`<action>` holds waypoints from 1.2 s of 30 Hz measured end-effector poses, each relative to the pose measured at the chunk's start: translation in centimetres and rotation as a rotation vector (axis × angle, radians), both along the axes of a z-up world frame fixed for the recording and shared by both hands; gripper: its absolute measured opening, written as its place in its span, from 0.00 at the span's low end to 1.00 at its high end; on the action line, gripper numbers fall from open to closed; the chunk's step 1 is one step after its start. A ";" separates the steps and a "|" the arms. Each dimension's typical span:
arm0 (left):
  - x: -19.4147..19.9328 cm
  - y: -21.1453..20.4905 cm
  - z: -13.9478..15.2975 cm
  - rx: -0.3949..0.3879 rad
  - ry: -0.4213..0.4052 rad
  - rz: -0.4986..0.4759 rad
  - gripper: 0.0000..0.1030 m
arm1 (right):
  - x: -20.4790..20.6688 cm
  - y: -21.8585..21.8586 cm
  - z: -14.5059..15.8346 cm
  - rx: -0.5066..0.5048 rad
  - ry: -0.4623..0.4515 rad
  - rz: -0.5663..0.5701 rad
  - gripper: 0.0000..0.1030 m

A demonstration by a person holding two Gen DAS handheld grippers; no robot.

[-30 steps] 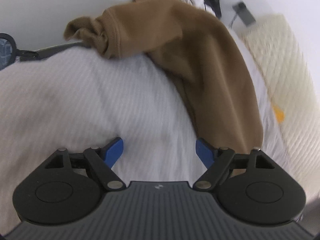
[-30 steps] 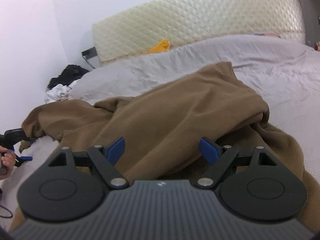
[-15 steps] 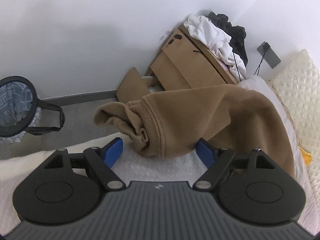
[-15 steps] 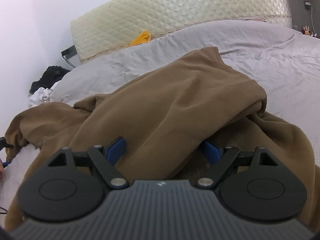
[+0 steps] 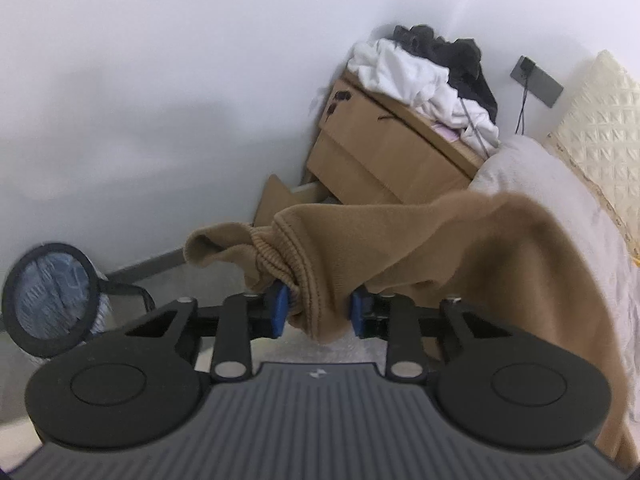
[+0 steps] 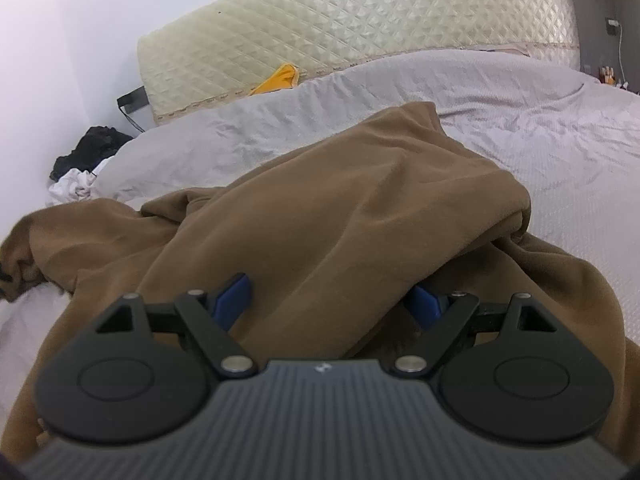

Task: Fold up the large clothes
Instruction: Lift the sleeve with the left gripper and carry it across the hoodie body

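A large brown sweatshirt (image 6: 340,208) lies rumpled on the grey bedspread (image 6: 520,120). In the left wrist view my left gripper (image 5: 318,310) is shut on the ribbed cuff end of a brown sleeve (image 5: 400,240), with the blue pads pinching bunched fabric. In the right wrist view my right gripper (image 6: 330,300) is open, low over the sweatshirt's body, with a fold of brown fabric lying between its blue fingers (image 6: 234,294).
A cardboard box (image 5: 380,152) piled with white and black clothes (image 5: 424,68) stands by the wall left of the bed. A black-rimmed bin (image 5: 48,292) sits on the floor. A cream quilted headboard (image 6: 360,28) and a yellow item (image 6: 280,78) lie beyond.
My left gripper has moved up to the sleeve cuff and closed on it. My right gripper has pushed lower and closer onto the sweatshirt, still open.
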State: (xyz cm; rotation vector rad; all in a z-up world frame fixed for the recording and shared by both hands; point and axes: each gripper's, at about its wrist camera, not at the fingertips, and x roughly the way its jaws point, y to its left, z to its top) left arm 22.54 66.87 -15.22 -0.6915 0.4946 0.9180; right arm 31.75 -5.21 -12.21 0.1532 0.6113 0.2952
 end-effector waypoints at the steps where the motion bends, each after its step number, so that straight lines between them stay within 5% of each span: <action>1: -0.3 -0.1 1.4 0.002 -0.006 0.004 0.29 | 0.0 -0.1 0.0 -0.001 -0.002 0.002 0.83; 11: -1.7 -7.6 18.6 0.131 0.045 -0.148 0.26 | -1.7 -1.6 1.2 0.017 -0.045 -0.002 0.83; 22: 0.4 -28.3 34.0 0.257 0.185 -0.394 0.26 | -4.8 -4.7 4.3 0.099 -0.160 0.035 0.81; 29: 2.1 -42.8 38.2 0.316 0.214 -0.505 0.26 | -4.6 -7.6 5.6 0.188 -0.143 0.007 0.81; 36: 4.7 -57.7 35.3 0.358 0.252 -0.645 0.26 | -3.8 -10.8 5.7 0.242 -0.139 -0.052 0.82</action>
